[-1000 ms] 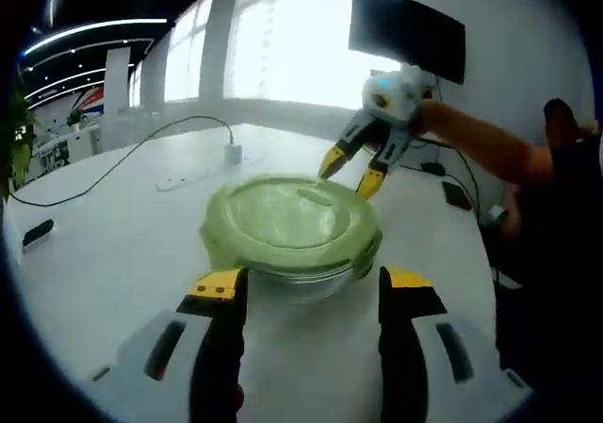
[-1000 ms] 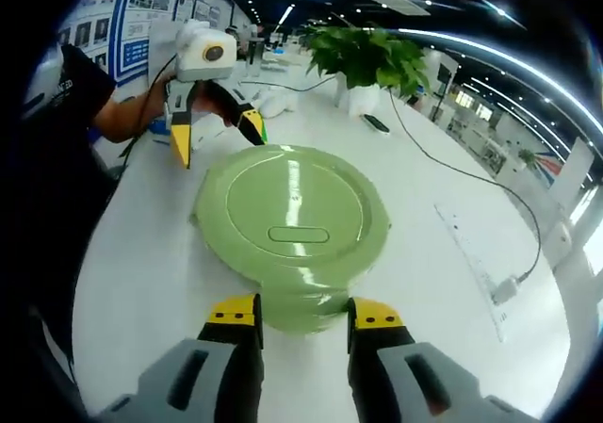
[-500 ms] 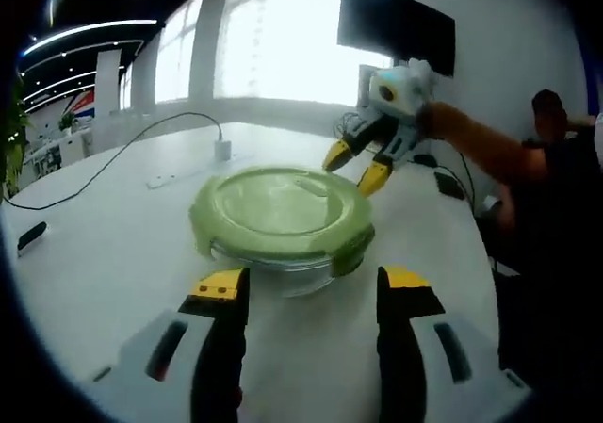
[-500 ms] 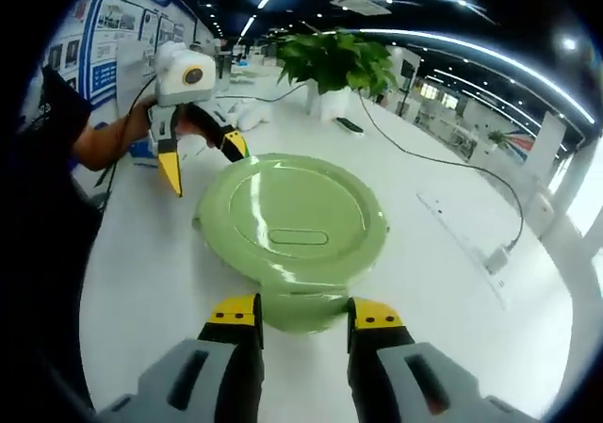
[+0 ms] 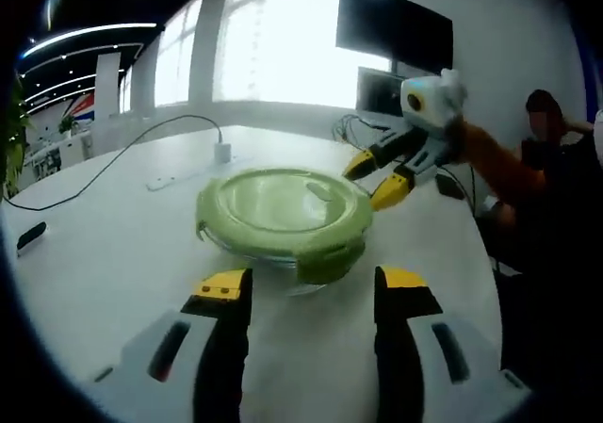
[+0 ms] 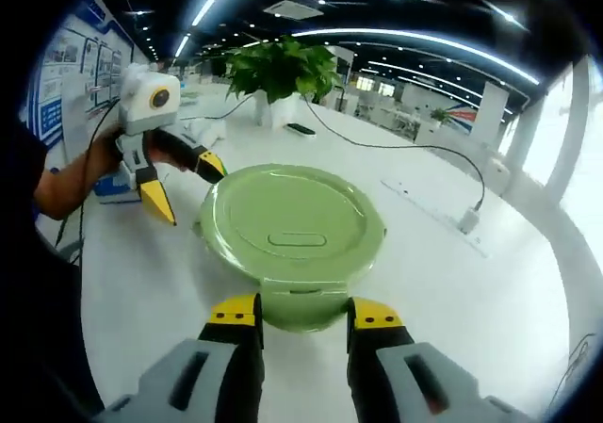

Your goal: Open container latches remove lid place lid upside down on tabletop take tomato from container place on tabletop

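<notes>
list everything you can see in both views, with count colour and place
container: 1, clear glass, on the white table between the two grippers
lid: 1, green, on the container
potted plant: 1, green leaves, white pot, far end of table
power strip: 1, white, on table with a dark cable
monitor: 1, black, by the wall
table: 1, white
left gripper: 1, yellow-tipped, open, before the container
right gripper: 1, yellow-tipped, open, at a lid latch

1 container (image 6: 292,253), 1 lid (image 6: 288,218), 2 tools (image 6: 184,187)
</notes>
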Tool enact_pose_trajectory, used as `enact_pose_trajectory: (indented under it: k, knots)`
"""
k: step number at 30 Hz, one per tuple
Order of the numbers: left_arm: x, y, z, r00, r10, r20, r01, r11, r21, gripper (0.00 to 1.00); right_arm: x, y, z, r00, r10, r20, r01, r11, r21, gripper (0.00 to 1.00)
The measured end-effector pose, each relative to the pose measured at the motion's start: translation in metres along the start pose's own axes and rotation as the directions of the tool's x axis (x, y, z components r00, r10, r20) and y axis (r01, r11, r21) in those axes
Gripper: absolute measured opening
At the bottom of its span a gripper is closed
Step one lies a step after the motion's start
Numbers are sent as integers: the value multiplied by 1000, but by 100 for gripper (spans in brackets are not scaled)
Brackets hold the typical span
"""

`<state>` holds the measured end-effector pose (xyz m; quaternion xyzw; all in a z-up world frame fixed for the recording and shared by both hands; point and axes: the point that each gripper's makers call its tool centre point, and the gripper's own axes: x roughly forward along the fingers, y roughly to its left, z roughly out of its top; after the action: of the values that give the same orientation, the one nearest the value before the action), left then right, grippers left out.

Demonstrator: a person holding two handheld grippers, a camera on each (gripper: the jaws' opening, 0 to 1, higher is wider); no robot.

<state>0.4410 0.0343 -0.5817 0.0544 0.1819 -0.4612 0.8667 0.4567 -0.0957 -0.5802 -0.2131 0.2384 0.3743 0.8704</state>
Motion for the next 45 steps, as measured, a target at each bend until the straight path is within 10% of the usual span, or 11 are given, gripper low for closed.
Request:
enact_pose_trajectory:
  k: [23, 45]
  knots:
    - [-9, 6, 18, 994, 56, 92, -68, 990, 127, 38, -6, 26, 4, 953, -299, 59, 283, 940, 192, 30]
    - [-6, 10, 15, 995, 58, 75, -68, 989, 130, 24, -18, 45, 5, 970, -193, 151, 135, 936, 325, 28]
